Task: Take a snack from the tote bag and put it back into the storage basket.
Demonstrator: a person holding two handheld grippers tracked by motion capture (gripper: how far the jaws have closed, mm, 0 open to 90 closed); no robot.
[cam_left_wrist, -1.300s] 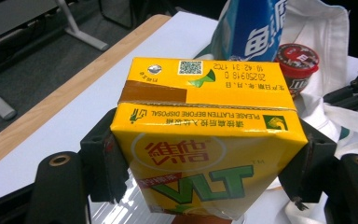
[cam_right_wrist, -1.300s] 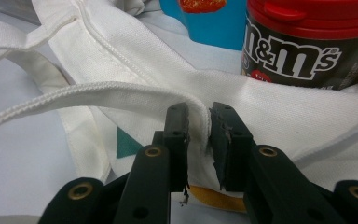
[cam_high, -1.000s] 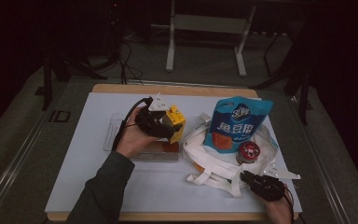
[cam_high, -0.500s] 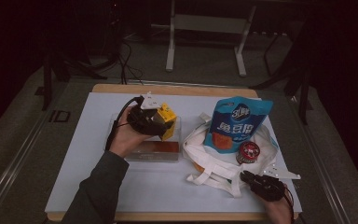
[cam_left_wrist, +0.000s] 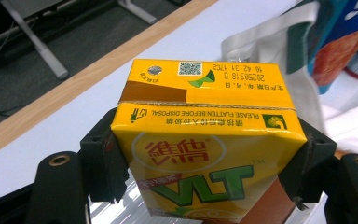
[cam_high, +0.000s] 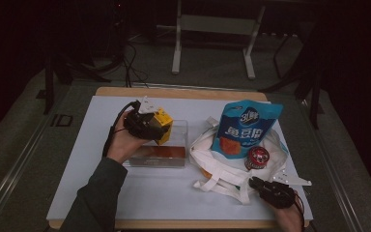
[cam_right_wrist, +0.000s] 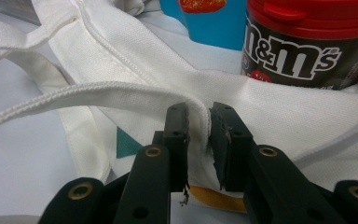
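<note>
My left gripper (cam_high: pixel 150 126) (cam_left_wrist: pixel 208 168) is shut on a yellow drink carton (cam_high: pixel 162 125) (cam_left_wrist: pixel 205 135), held above a clear plastic box (cam_high: pixel 162 150). A white cloth tote bag (cam_high: pixel 227 166) (cam_right_wrist: pixel 279 107) lies on the right of the table. On or in it are a blue snack pouch (cam_high: pixel 244 128) (cam_right_wrist: pixel 209 21) and a dark candy jar with a red lid (cam_high: pixel 257 157) (cam_right_wrist: pixel 307 42). My right gripper (cam_high: pixel 261 186) (cam_right_wrist: pixel 199 122) is shut on the tote bag's edge at the front right.
The white table top (cam_high: pixel 77 164) has a wooden rim (cam_high: pixel 174 92) at the far side. The clear box holds something orange-brown (cam_high: pixel 157 152). A metal stand (cam_high: pixel 212 34) sits on the floor beyond the table.
My left gripper has carried the yellow carton left and slightly toward the far side, above the clear box. The right gripper has stayed on the tote bag.
</note>
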